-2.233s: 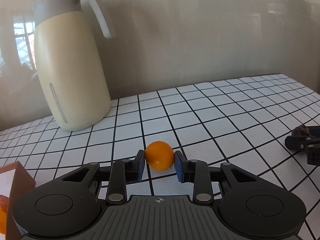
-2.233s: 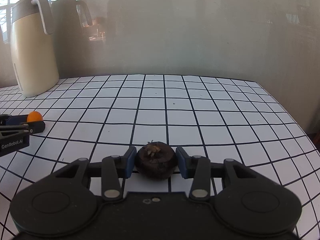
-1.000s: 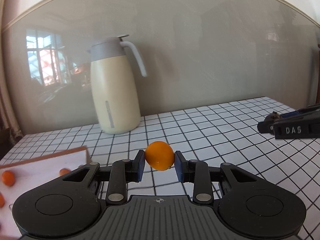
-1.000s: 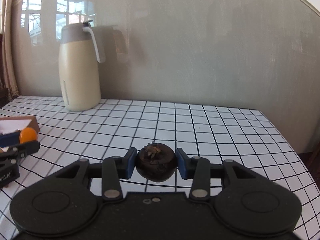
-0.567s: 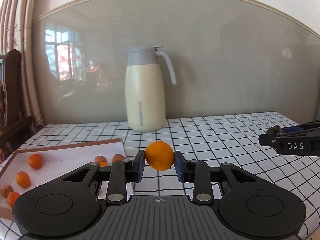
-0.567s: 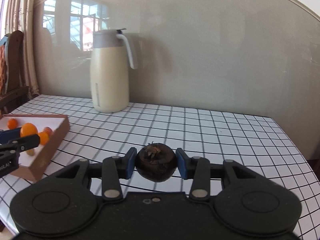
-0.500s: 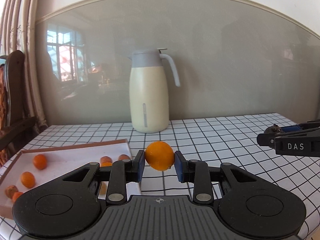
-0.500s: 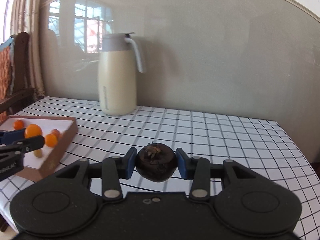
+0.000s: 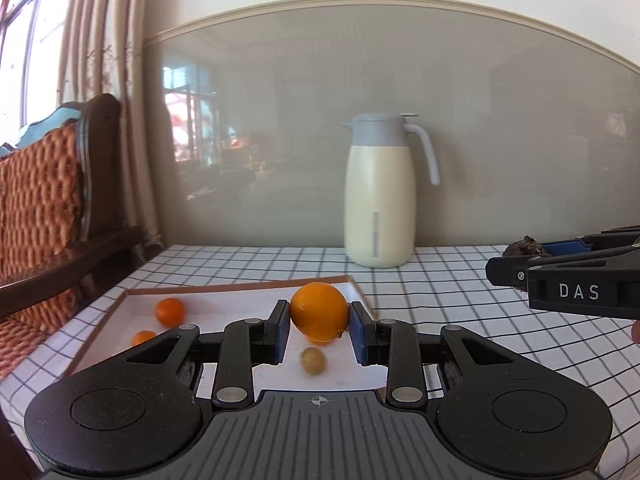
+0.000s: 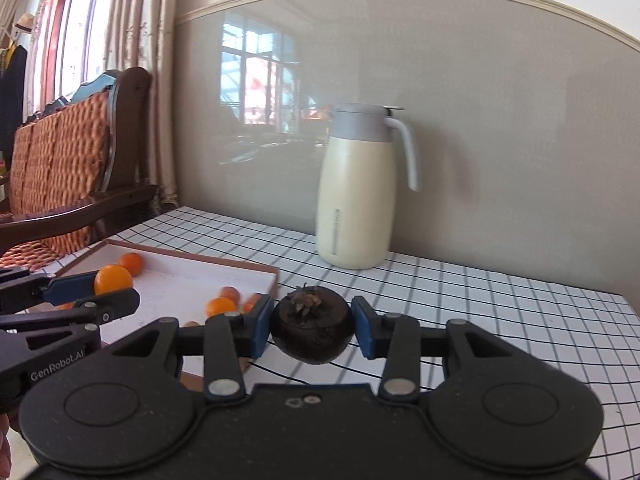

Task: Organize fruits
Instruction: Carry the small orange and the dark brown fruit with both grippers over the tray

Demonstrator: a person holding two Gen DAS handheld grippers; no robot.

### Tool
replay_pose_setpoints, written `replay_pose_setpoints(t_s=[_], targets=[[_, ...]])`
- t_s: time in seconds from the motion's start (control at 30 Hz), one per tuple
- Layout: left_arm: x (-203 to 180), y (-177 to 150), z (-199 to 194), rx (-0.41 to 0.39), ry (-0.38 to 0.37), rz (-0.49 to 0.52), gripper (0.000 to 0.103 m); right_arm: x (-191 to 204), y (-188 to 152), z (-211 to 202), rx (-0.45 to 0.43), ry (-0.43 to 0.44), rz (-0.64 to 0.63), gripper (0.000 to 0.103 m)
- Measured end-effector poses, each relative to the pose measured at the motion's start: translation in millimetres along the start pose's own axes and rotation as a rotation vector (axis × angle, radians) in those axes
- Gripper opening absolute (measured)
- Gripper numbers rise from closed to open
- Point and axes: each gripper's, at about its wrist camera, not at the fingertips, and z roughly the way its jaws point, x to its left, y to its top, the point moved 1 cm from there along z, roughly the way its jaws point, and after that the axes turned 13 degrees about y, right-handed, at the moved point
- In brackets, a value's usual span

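Note:
My left gripper (image 9: 319, 330) is shut on an orange (image 9: 319, 312), held in the air over the near right part of a shallow brown-rimmed tray (image 9: 224, 289) with a white floor. Small oranges (image 9: 170, 311) and a greenish fruit (image 9: 313, 360) lie in the tray. My right gripper (image 10: 313, 332) is shut on a dark round mangosteen (image 10: 313, 330) above the checked tablecloth, just right of the tray (image 10: 192, 258). In the right wrist view the left gripper (image 10: 116, 286) and its orange (image 10: 113, 279) hover over the tray at the left.
A cream thermos jug (image 9: 380, 196) with a grey lid stands at the back by the wall. A wooden chair with an orange woven cushion (image 9: 36, 208) stands left of the table, curtains behind it. The table edge runs close along the tray's left side.
Both grippers have swung left with their fruits held. The tray has come under and ahead of the left gripper, and the jug has shifted right in both views.

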Motion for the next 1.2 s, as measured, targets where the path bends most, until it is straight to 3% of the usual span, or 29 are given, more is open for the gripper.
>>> replay_pose_setpoints(t_s=[0.67, 1.2], targets=[[88.6, -9.9, 8.3, 0.011, 0.146, -0.052, 0.032, 72.1, 11.9, 48.6, 0.014, 0.139, -0.066, 0.034], [140.8, -1.3, 37.4, 0.012, 0.22, -0.084, 0.032, 94.6, 27.1, 80.0, 0.006, 0.153, -0.107, 0.034]])
